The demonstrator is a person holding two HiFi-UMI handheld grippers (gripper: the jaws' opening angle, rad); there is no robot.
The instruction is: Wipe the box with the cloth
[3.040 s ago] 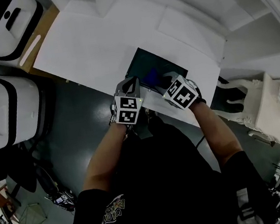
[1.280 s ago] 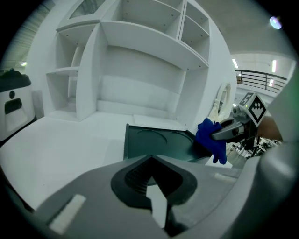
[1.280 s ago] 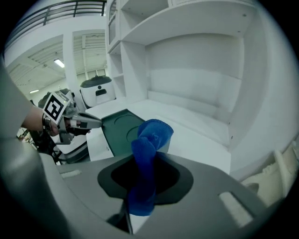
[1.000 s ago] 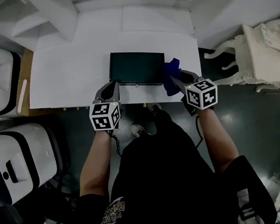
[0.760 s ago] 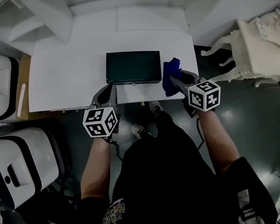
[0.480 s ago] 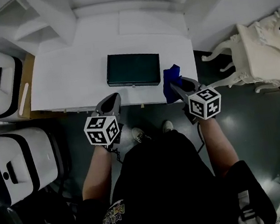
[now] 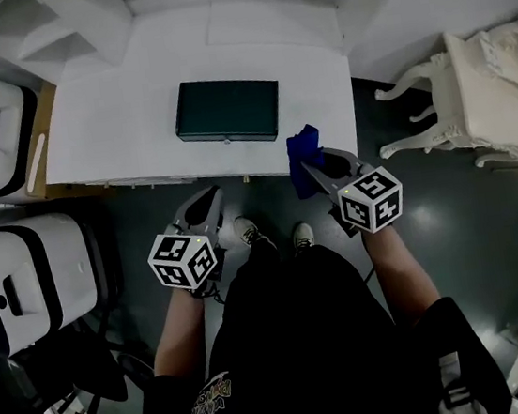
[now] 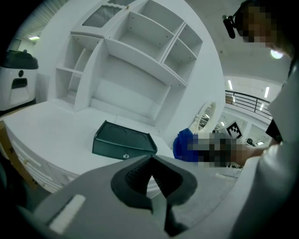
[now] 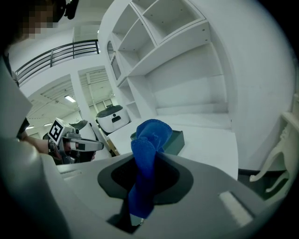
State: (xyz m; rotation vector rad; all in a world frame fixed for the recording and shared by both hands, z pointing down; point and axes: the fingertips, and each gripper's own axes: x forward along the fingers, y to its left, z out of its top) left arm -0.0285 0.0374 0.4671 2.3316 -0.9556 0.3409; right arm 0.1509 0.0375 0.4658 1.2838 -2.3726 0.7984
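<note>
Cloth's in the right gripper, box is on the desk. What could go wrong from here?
The box lies loose on the desk, the left gripper shut and away from it; a wipe may push it.
The right gripper pinches the cloth by a narrow fold, which might slip out.

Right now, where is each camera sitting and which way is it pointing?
Head view: on the person's head, looking steeply down at the white table and box; forearms, torso, shoes, left gripper, right gripper show.
Left gripper view: on the left gripper, facing box and shelves; its shut, empty jaws show.
Right gripper view: on the right gripper, facing the box; its jaws clamp the blue cloth.
Both gripper views share box and cloth.
</note>
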